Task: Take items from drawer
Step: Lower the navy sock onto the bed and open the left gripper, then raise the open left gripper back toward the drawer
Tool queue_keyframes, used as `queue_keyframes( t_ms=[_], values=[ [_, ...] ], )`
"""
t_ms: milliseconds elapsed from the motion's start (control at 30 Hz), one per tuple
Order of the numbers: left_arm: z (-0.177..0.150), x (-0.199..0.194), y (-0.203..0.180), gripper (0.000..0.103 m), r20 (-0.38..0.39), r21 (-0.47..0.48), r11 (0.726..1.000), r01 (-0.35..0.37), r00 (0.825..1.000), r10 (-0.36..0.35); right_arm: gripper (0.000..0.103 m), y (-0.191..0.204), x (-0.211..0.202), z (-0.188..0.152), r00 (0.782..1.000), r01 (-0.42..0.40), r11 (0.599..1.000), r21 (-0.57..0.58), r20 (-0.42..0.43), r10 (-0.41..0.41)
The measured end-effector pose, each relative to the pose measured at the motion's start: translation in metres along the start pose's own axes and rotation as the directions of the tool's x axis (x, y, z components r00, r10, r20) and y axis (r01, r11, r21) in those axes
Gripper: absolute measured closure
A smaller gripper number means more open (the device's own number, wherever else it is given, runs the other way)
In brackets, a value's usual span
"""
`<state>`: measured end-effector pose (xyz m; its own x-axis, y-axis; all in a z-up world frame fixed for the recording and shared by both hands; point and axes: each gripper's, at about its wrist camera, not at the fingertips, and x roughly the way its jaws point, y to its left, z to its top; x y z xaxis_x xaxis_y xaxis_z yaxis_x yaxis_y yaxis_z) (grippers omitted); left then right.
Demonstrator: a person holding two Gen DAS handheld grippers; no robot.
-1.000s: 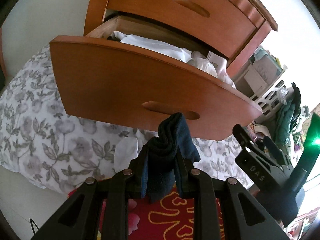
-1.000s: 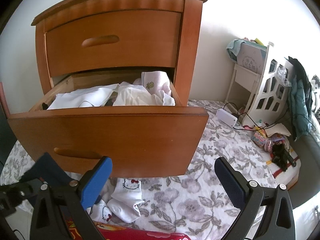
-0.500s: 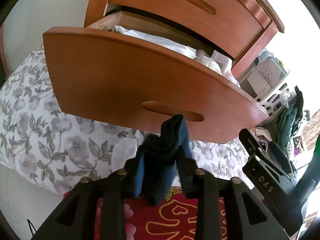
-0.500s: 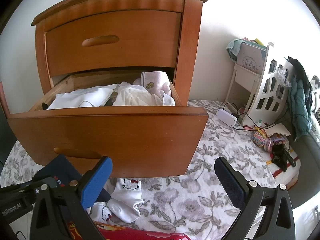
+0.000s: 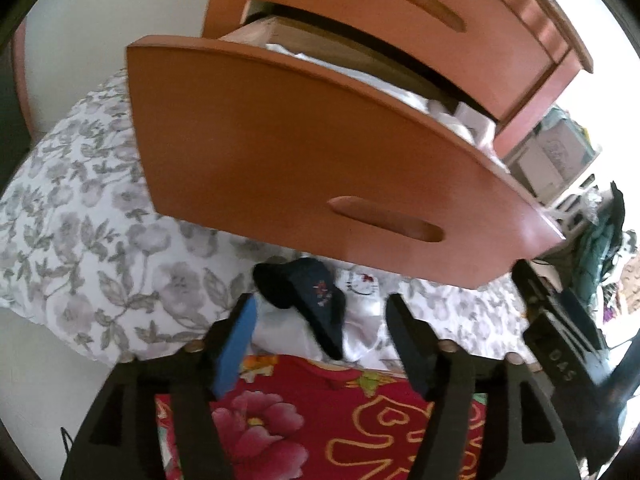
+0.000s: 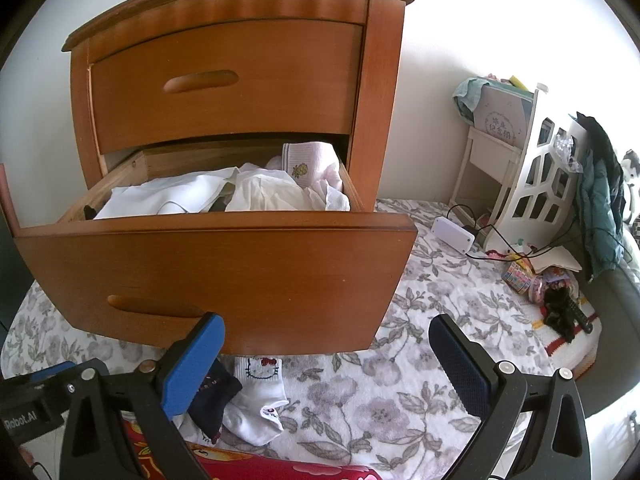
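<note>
left hand-held gripper just opening, one dark sock

"DAS" is read on the black clamp body right of the open drawer front, left wrist view. "Robot.AI", first letter cut off, is printed on the black housing below-left of that drawer. Characters on the pale board right of the drawer are too small to read.
</note>
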<state>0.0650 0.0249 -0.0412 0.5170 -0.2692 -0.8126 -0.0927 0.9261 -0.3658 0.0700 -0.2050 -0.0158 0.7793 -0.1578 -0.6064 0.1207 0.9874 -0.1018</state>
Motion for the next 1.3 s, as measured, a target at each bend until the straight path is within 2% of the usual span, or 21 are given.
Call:
queue_keyframes(
  t_ms=[67, 267, 367, 833, 1133, 1300],
  values=[
    [-0.001, 0.002, 0.003, 0.018, 0.001, 0.003, 0.999, -0.041, 0.999, 0.041, 0.0, 0.0, 0.0, 0.0, 1.0, 0.0, 1.0, 0.001, -0.001, 0.0],
    [-0.003, -0.001, 0.005, 0.016, 0.041, 0.036, 0.995, -0.094, 0.995, 0.093, 0.0, 0.0, 0.0, 0.0, 1.0, 0.0, 1.0, 0.0, -0.001, 0.0],
    [-0.002, -0.006, 0.004, 0.006, 0.062, 0.045, 0.995, -0.091, 0.994, 0.088, 0.0, 0.001, 0.0, 0.0, 1.0, 0.0, 1.0, 0.0, -0.002, 0.0],
    [0.004, -0.043, 0.008, 0.005, 0.174, 0.034, 0.997, -0.064, 0.983, 0.057, 0.0, 0.001, 0.0, 0.0, 1.0, 0.0, 1.0, -0.001, -0.002, 0.0],
    [0.016, -0.085, 0.01, 0.003, 0.319, 0.056, 0.998, -0.007, 0.948, -0.011, 0.0, 0.001, 0.0, 0.0, 1.0, -0.005, 1.0, 0.0, -0.005, 0.005],
    [0.039, -0.109, 0.007, 0.0, 0.378, 0.089, 0.996, 0.028, 0.924, -0.059, 0.0, 0.0, 0.0, 0.0, 1.0, -0.009, 1.0, 0.004, -0.004, 0.009]
  ],
)
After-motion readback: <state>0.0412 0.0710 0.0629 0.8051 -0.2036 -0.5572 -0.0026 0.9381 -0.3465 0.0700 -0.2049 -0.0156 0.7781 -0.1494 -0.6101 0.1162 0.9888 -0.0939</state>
